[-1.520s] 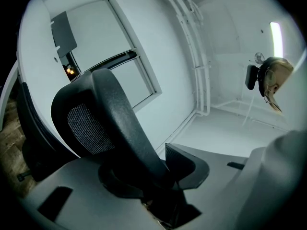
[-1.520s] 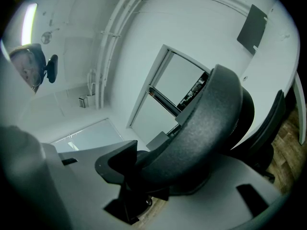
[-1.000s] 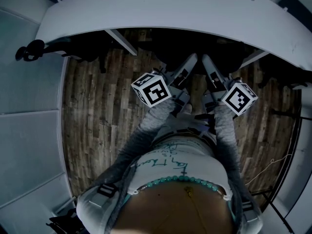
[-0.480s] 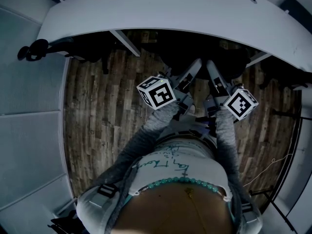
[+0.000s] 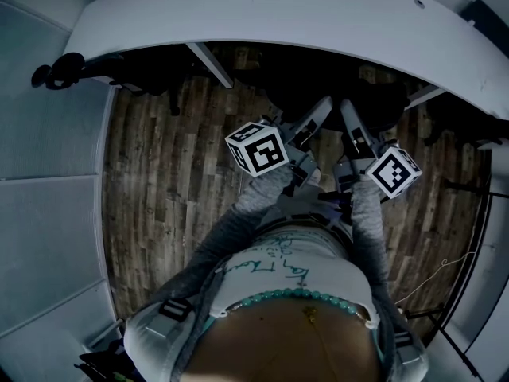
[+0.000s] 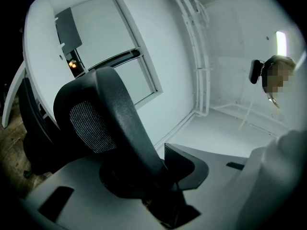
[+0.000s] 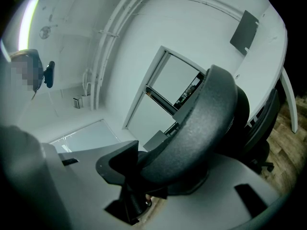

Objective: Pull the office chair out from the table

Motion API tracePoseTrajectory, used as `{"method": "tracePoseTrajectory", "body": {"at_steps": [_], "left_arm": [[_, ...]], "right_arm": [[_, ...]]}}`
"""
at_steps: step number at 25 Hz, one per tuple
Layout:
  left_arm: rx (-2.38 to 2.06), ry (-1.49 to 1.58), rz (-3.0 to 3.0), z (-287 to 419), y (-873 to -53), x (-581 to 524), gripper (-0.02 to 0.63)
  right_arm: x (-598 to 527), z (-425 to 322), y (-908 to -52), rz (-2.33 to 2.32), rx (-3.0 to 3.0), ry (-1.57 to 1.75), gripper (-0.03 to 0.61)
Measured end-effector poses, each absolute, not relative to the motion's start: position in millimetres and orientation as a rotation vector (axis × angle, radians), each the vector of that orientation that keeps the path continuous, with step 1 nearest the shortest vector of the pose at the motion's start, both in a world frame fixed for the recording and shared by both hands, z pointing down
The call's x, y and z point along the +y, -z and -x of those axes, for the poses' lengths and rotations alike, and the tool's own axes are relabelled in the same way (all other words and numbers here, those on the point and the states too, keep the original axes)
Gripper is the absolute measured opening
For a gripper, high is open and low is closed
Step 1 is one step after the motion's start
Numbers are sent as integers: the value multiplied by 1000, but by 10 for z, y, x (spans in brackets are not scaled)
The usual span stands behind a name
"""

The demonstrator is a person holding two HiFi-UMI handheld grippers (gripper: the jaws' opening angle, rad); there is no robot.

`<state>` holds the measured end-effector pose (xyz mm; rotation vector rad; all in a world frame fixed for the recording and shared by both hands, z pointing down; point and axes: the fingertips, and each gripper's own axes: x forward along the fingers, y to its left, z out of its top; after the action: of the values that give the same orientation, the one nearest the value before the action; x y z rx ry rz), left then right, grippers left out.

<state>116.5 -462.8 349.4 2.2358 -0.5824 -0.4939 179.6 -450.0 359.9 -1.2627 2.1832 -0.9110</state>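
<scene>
The black office chair stands in shadow, tucked under the curved white table. Both grippers reach side by side to the top of its backrest. In the left gripper view, the curved black rim of the backrest and its mesh run between the jaws. My left gripper is shut on that rim. The same rim crosses the right gripper view, and my right gripper is shut on it. The seat and the base are hidden under the table.
The floor is dark wood planks. A white table leg slants down to the chair's left and another to its right. White wall panels close the left side. Cables trail on the floor at right.
The table edge has slid slightly up the head view while both grippers dropped slightly lower in it, still on the backrest. The hands have drawn back from the table.
</scene>
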Motion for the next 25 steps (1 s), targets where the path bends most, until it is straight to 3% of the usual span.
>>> {"method": "tracePoseTrajectory", "body": {"at_steps": [5,25], "left_arm": [[-575,527,-2252,-854,-3403,-4159,143],[-587,517,-2227,-870,-3518,-4179,146]], "right_arm": [[-4039,-1491,-3496,1259,2200,860,186],[-4080,-1520,-3618,1245,2186,914,186]]}}
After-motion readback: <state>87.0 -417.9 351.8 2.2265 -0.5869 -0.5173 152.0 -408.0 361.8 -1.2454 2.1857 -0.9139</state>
